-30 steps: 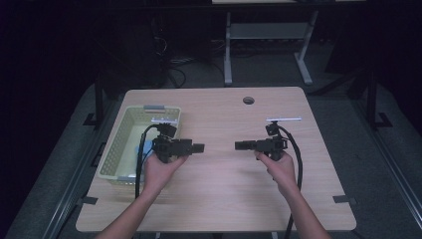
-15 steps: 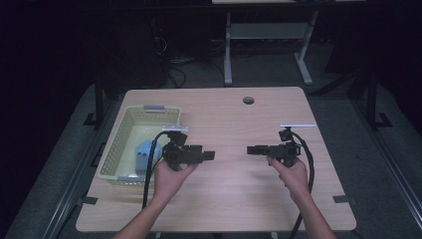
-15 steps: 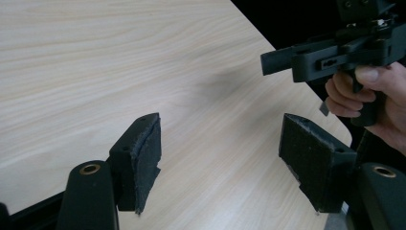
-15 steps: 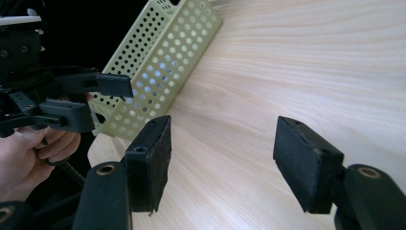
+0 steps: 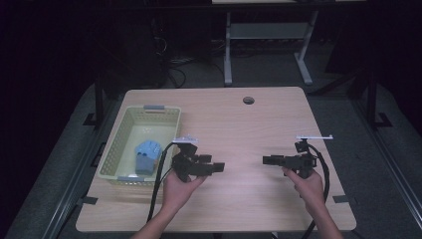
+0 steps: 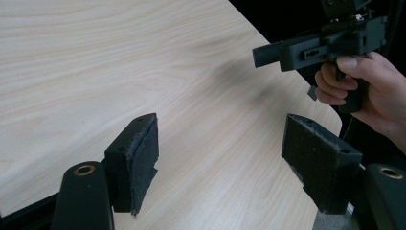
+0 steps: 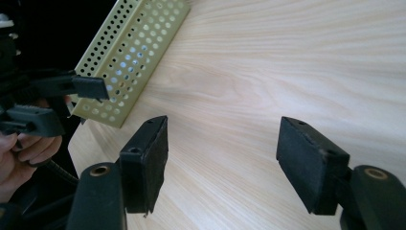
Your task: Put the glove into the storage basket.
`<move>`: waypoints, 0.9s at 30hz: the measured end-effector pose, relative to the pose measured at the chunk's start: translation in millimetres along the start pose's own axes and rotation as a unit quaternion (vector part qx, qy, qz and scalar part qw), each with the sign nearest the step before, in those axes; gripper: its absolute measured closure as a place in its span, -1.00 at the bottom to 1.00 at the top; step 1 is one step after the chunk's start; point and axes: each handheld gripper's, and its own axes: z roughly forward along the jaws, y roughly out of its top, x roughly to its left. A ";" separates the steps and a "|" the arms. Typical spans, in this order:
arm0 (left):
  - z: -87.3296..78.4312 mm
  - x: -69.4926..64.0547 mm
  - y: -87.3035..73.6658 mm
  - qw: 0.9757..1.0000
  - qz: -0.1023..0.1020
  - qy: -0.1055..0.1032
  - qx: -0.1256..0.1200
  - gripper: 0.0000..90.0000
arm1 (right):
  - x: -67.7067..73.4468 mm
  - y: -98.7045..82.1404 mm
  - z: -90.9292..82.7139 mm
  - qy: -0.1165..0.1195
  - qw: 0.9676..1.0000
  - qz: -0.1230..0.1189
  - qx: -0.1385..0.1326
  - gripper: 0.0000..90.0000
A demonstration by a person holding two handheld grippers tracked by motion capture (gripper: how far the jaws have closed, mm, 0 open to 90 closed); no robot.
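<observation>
Looking down from the high view, you hold the left gripper (image 5: 215, 168) and the right gripper (image 5: 268, 160) over the wooden table (image 5: 234, 124), and they point at each other with a bare gap of table between them. The green basket (image 5: 119, 144) sits at your left, just beside the left gripper, and a blue thing (image 5: 148, 154) lies inside it near the front. Nobody has told you the job, so I cannot say what it is; my guess is that the blue thing is what matters, and it is already in the basket. In the left gripper view, your claw is wide open with nothing between its two black pads (image 6: 141, 158), and your other hand (image 6: 368, 91) holds the right gripper across the table. In the right gripper view, that claw is wide open and holds nothing too, and the basket wall shows up on the left. Both claws are free, so either the job is done or it has not begun.
</observation>
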 end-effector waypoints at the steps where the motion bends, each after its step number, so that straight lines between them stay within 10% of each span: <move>1: 1.2 -1.0 -1.8 1.000 0.001 -0.001 0.001 -0.37 | -2.0 -1.4 -1.2 -0.001 1.000 0.002 -0.002 -0.23; 27: 11.7 4.6 -51.5 1.000 -0.003 -0.020 0.023 -0.43 | -21.7 -35.3 -15.7 -0.004 1.000 0.003 -0.003 -0.33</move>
